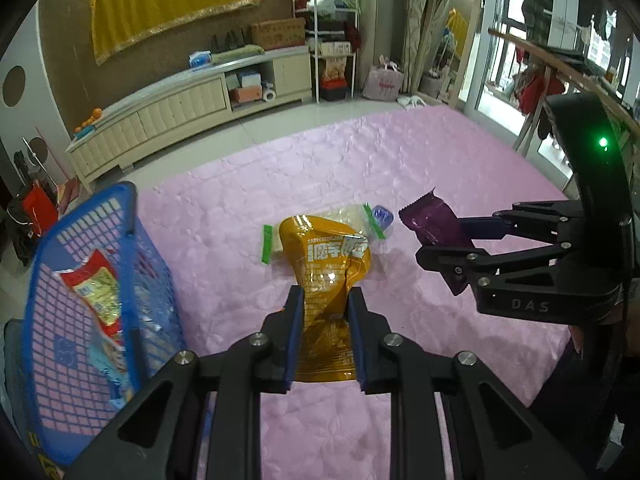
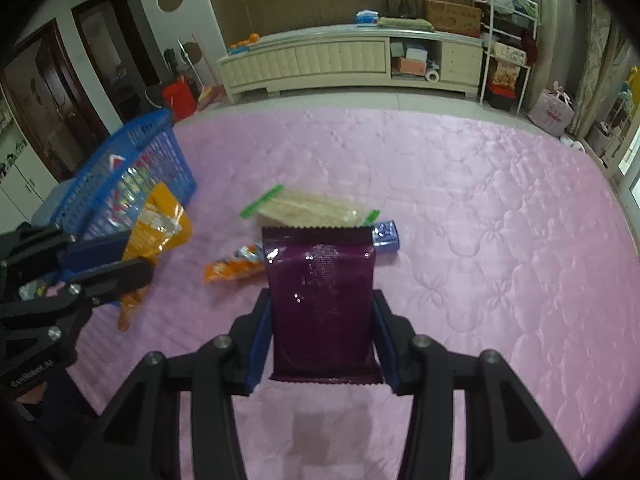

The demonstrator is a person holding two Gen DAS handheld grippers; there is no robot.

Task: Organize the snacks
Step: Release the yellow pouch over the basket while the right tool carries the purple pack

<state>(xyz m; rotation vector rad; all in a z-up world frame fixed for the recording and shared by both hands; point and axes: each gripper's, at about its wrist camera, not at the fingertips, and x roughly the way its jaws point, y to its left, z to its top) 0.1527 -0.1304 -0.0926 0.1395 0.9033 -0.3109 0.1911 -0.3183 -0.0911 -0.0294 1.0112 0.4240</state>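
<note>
Left gripper (image 1: 325,300) clamped on orange pouch (image 1: 328,264); right gripper (image 2: 323,300) gripping purple packet (image 2: 322,280); blue basket (image 1: 80,280) at nine o'clock.

Orange pouch (image 1: 324,276) and purple packet (image 2: 322,300) are held above the pink bed (image 2: 480,220). A clear green-edged bag (image 2: 308,208), small blue pack (image 2: 386,234) and orange packet (image 2: 232,266) lie there; blue basket (image 1: 80,280) holds snacks.
</note>
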